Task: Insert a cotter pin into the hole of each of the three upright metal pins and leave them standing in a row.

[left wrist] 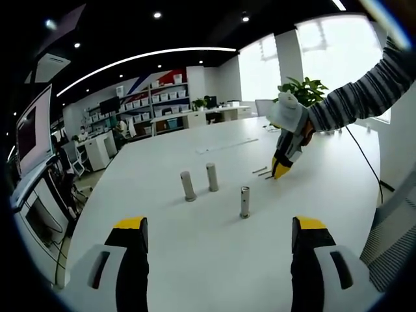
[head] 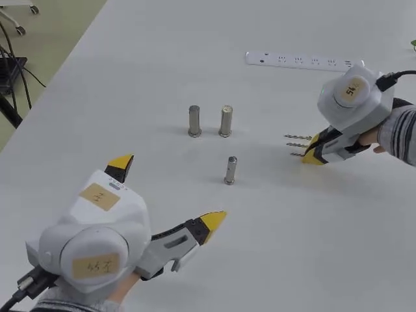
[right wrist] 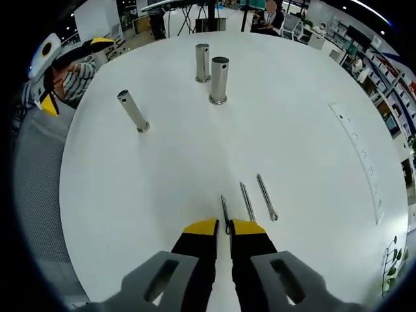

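Note:
Three upright metal pins stand on the white table: two side by side (head: 194, 121) (head: 225, 121) and a shorter one (head: 231, 170) nearer me. Three cotter pins lie flat to their right; the outer two (right wrist: 247, 201) (right wrist: 266, 196) lie free. My right gripper (right wrist: 225, 227) rests low on the table, its jaws shut on the end of the third cotter pin (right wrist: 224, 211); in the head view it (head: 311, 155) is right of the pins. My left gripper (head: 168, 192) hovers open at the near left, nothing between its jaws, facing the metal pins (left wrist: 244, 201).
A white power strip (head: 299, 62) lies at the far side of the table. The table's left edge (head: 58, 71) borders a floor with chair legs. Office desks and shelves stand in the background of the left gripper view.

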Demonstrator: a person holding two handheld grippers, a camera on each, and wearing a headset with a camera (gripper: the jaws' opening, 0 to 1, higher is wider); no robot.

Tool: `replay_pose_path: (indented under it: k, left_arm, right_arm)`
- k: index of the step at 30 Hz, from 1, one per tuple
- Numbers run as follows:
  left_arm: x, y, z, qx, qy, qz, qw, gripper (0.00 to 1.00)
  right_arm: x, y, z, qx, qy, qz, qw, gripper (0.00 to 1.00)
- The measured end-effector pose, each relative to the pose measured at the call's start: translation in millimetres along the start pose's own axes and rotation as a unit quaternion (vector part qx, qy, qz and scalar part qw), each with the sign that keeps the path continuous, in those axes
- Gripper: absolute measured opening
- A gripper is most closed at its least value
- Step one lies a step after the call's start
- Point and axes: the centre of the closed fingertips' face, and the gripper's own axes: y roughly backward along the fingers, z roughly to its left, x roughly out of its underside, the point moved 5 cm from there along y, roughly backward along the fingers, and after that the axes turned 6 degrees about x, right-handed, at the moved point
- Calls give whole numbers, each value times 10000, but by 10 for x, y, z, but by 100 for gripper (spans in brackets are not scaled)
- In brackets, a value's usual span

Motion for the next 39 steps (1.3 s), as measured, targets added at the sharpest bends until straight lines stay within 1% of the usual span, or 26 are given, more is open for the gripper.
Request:
replay_pose_path:
  k: [3,6,7,10,14,17,18,19,23,24,25,27,29,31,34,36,37,39]
  left_arm:
    - [3,1,2,17,14,17,10000,89]
    - [34,-11,-15,99,60,84,9999,87]
    - [48,-15,-23,118,98,123,9998,86]
    - [51,-18,-39,159,80,126,9998,84]
    - [35,-24,-61,220,41,110,9997,82]
    - [29,-25,-68,241,2,137,9996,82]
    - [28,-27,-69,249,-16,137,9996,81]
    - [26,-27,-69,251,-24,137,9996,81]
    - [17,-34,-89,313,-74,166,9993,79]
    - [14,-36,-94,318,-84,166,9993,78]
    - [9,-42,-105,359,-21,161,9992,78]
    - [1,-51,-120,443,77,126,9989,75]
    - [-12,-58,-127,474,23,122,9988,74]
    - [-25,-67,-133,516,36,123,9986,73]
    - [-60,-85,-149,606,109,114,9980,68]
    - [-66,-103,-169,675,68,220,9975,64]
    - [-78,-112,-179,693,17,241,9973,63]
    - [-108,-129,-197,742,-17,224,9970,60]
  right_arm:
    - [-6,-5,10,-13,139,64,9999,1]
    - [-8,-11,1,13,106,108,9999,0]
    - [-6,-13,-6,88,45,135,9999,0]
    - [-4,-11,4,133,89,132,9998,0]
    - [11,-5,18,205,256,79,9994,0]
    - [25,4,28,179,178,28,9997,0]
    - [30,13,56,102,91,-26,9999,0]
    - [25,16,71,90,85,-103,9999,0]
    - [27,54,160,122,156,-266,9994,0]
    - [20,64,185,110,193,-320,9992,0]
    - [2,79,219,111,294,-410,9987,0]
    - [-17,113,269,149,440,-502,9977,0]
    - [-47,145,310,163,512,-608,9967,0]
    - [-82,186,365,207,656,-681,9953,0]
    - [-162,262,462,259,919,-872,9916,0]
    - [-212,298,510,294,1049,-980,9892,0]
    - [-256,323,546,308,1221,-1074,9862,0]
    - [-314,365,620,303,1332,-1192,9834,0]
